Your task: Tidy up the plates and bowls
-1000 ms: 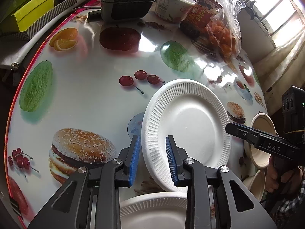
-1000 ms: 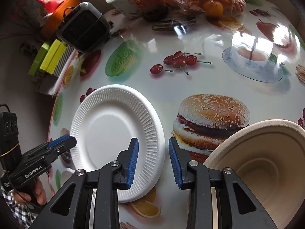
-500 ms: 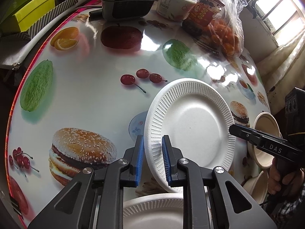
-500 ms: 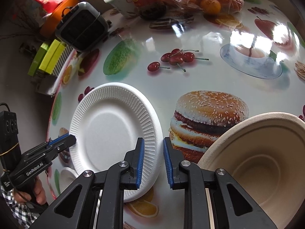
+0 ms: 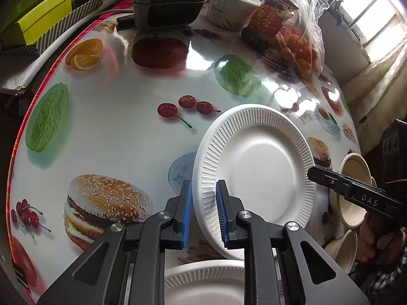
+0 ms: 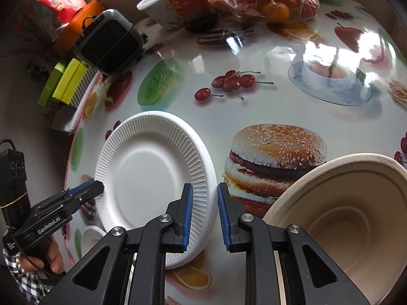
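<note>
While both grippers clamp its ribbed rim, the white foam plate (image 5: 257,162) sits tilted over the printed table (image 5: 114,132) — left gripper (image 5: 203,213) pinches its near-left edge, right gripper (image 6: 204,216) the opposite edge. Second plate (image 5: 203,284) just below it; beige bowl (image 6: 343,218) just beside, right.

white ribbed plate (image 5: 257,167), beige bowl (image 6: 351,218), blue gripper pads (image 5: 187,213), glossy table (image 5: 122,117) printed with burgers, cherries, fruit.
</note>
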### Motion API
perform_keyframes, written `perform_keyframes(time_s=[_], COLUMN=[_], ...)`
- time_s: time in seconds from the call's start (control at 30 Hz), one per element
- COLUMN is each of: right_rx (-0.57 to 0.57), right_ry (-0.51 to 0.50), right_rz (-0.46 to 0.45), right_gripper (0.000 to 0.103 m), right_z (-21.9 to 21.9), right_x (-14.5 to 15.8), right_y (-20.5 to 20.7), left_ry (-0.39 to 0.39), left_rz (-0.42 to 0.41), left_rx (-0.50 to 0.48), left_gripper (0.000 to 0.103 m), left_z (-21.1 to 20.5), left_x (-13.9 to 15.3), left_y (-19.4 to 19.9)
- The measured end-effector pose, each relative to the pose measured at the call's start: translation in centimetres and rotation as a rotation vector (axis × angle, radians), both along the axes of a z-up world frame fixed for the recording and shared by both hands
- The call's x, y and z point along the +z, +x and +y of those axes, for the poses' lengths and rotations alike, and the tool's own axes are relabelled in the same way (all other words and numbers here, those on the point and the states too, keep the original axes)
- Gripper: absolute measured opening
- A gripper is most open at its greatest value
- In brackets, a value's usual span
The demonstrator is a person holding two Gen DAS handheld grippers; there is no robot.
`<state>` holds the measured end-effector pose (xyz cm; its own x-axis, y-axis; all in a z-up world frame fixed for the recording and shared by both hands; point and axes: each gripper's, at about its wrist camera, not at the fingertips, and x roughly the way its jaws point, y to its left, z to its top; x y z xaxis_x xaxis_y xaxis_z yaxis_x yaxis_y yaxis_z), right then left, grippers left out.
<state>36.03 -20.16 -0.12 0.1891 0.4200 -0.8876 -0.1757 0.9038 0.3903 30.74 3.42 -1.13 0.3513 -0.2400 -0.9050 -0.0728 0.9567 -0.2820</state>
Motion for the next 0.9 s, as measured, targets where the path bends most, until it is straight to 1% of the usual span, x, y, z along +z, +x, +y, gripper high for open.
perform_keyframes(time_s=[0.27,0.53,0.9], right_rx=[-0.012,-0.012,-0.024], right_ry=[0.013,0.024,0.041], right_rz=[-0.011,-0.048,-0.069], right_gripper=[0.019,0.02,0.02], right_z=[-0.4,-0.4,-0.9], right_x=[0.5,2.2,3.5], right_y=[-0.3,-0.9,-1.8], left_ry=[-0.004,0.0,-0.015], left_rz=[-0.016,-0.043,-0.072], left_rx=[0.002,0.0,-0.001], left_gripper=[0.02,0.02,0.02], left_z=[0.1,0.2,0.0], left_x=[0.5,1.4,2.5], left_y=[-0.1,-0.5,-1.1])
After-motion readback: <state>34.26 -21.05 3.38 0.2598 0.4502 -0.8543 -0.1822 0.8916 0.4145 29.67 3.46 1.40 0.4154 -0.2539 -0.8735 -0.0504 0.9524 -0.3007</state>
